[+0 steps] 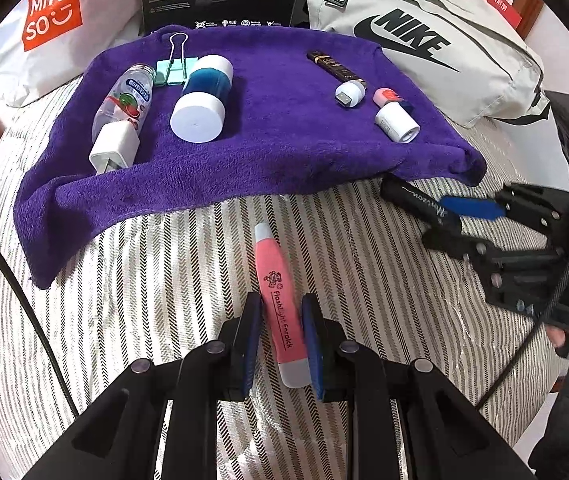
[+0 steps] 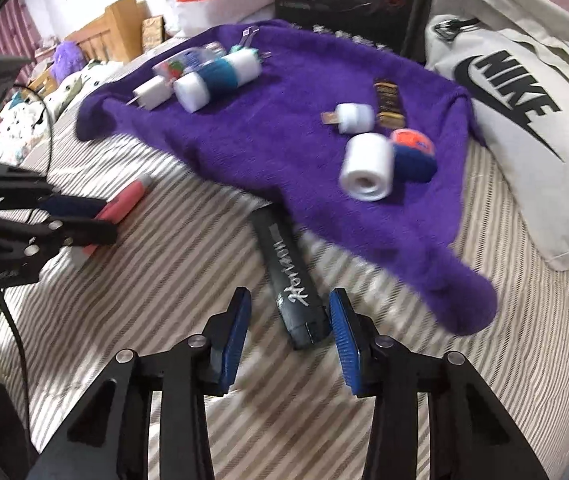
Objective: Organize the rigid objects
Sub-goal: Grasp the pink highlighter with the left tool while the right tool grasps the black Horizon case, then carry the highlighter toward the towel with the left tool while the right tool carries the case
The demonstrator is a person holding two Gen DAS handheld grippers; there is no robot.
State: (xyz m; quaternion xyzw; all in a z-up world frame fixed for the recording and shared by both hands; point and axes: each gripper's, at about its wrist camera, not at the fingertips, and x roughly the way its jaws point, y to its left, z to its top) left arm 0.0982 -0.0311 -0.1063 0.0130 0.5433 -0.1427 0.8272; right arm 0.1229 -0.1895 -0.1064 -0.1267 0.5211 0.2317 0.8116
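Note:
A pink flashlight earpick (image 1: 280, 308) lies on the striped bedding (image 1: 164, 280), and my left gripper (image 1: 282, 320) is shut on its rear half, pads against both sides. A black tube marked Horizon (image 2: 296, 296) lies half under the edge of the purple towel (image 2: 284, 140). My right gripper (image 2: 290, 294) stands open around its near end, with a gap on the left side. The left wrist view shows that right gripper (image 1: 456, 220) and the black tube (image 1: 416, 200) at the right. The right wrist view shows the left gripper (image 2: 84, 218) and the earpick (image 2: 124, 200).
The towel (image 1: 264, 140) holds a clear bottle (image 1: 124, 100), white charger (image 1: 112, 146), mint binder clip (image 1: 172, 70), blue-and-white cylinder (image 1: 202, 100), dark stick (image 1: 334, 66), USB plug (image 1: 348, 94) and small white tube (image 1: 396, 122). A Nike bag (image 1: 424, 40) lies behind; a cable (image 1: 24, 300) runs along the left.

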